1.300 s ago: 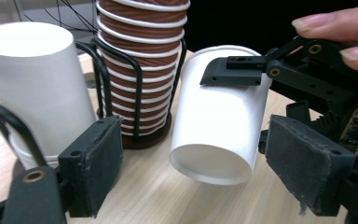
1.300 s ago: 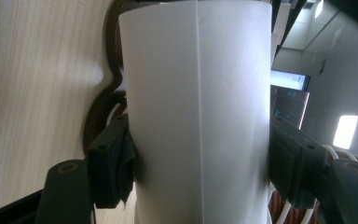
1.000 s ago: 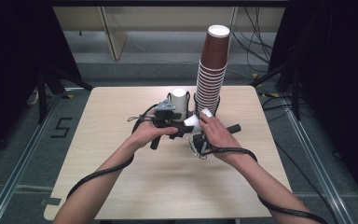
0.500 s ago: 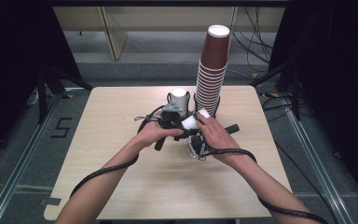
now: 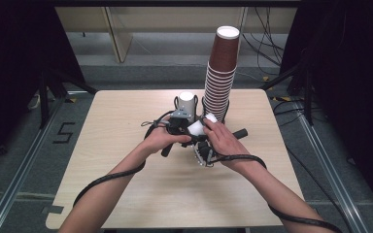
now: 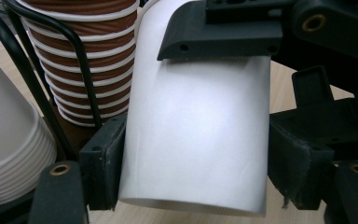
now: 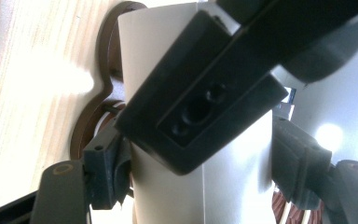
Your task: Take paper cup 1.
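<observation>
A white paper cup (image 5: 195,127) is held between both grippers at the middle of the table. In the left gripper view the cup (image 6: 196,140) stands between the two pads, and both press on its sides. The left gripper (image 6: 198,163) has just been closing on it. In the right gripper view the same cup (image 7: 168,196) sits between the right gripper's (image 7: 203,168) pads. Those jaws have just been opening a little, and the pads still touch the cup. Each gripper's jaw crosses the other's view.
A tall stack of brown cups (image 5: 221,77) stands in a black wire holder (image 6: 74,60) at the back of the table. A short stack of white cups (image 5: 186,101) stands next to it on the left. Both stacks are close behind the grippers.
Both hands stay together at the middle of the table. The left hand has edged slightly toward the cup; the right hand has kept still.
</observation>
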